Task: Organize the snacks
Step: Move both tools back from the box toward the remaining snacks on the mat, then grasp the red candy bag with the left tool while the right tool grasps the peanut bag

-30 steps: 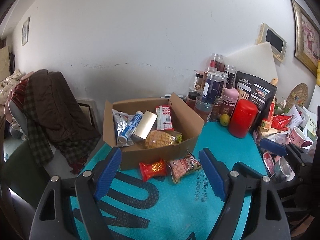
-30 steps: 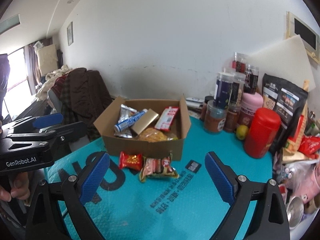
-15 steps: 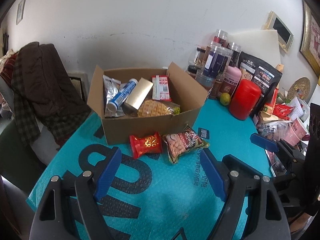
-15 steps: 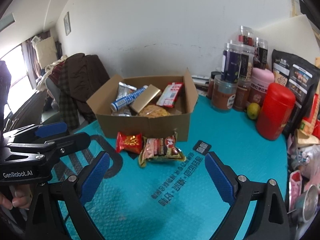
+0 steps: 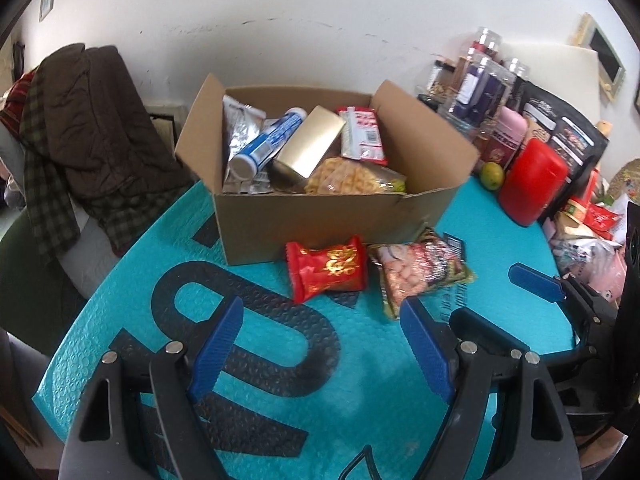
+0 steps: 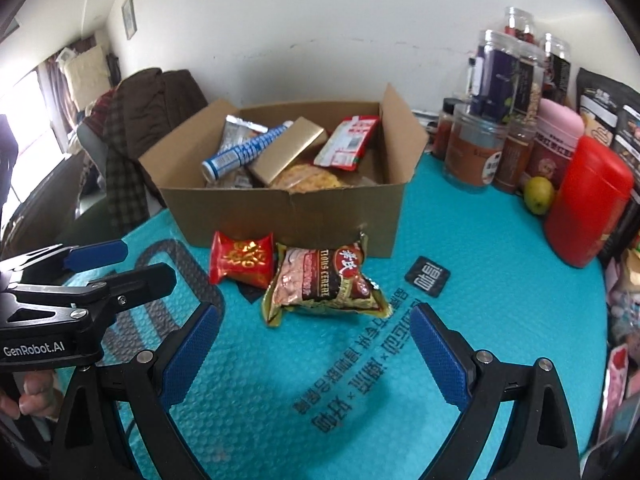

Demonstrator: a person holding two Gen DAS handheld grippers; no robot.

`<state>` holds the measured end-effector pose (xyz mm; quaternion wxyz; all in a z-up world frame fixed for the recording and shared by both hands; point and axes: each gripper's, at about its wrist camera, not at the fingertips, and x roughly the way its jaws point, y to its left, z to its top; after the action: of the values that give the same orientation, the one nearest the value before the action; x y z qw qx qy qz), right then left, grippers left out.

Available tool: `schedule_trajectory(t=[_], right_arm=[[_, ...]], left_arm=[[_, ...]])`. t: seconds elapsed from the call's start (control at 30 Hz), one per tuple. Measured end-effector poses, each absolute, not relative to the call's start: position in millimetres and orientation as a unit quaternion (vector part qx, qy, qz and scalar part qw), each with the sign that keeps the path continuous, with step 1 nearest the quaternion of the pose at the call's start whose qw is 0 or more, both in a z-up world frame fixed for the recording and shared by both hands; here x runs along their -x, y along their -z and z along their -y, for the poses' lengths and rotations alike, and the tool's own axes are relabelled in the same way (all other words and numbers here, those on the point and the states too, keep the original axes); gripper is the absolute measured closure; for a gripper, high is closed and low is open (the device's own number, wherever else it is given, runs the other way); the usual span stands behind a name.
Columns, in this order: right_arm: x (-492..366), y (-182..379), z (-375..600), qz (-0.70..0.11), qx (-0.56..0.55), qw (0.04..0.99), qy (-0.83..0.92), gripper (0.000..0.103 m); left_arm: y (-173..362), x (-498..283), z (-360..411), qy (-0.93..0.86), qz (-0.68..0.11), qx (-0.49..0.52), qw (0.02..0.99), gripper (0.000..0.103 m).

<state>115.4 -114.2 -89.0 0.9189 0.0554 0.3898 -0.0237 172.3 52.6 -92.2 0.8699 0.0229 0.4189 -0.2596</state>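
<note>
We see the left gripper (image 5: 322, 350) tilted downward over the teal mat (image 5: 360, 400), jaws wide apart with nothing between them. The right gripper (image 6: 314, 354) is pitched down over that mat too, jaws spread and empty (fingers (image 6: 34, 394) of the left hand show on its handle).

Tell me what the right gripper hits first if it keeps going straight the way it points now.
Probably the bare teal mat just short of the cereal snack packet; the right gripper is open and empty. Depth is uncertain, so the packet could come first.

Open tool (image 6: 314, 322), snack packets (image 6: 324, 282), cardboard box (image 6: 288, 216)
</note>
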Motion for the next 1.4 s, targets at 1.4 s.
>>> schedule_trajectory(t=[1.4], right_arm=[[-165.0,143.7,154.7,-0.464,-0.086,0.880,0.050,0.026]], left_arm=[[158.8,-234.7,6.8,0.255,-0.492,-0.022,0.832,0.022]])
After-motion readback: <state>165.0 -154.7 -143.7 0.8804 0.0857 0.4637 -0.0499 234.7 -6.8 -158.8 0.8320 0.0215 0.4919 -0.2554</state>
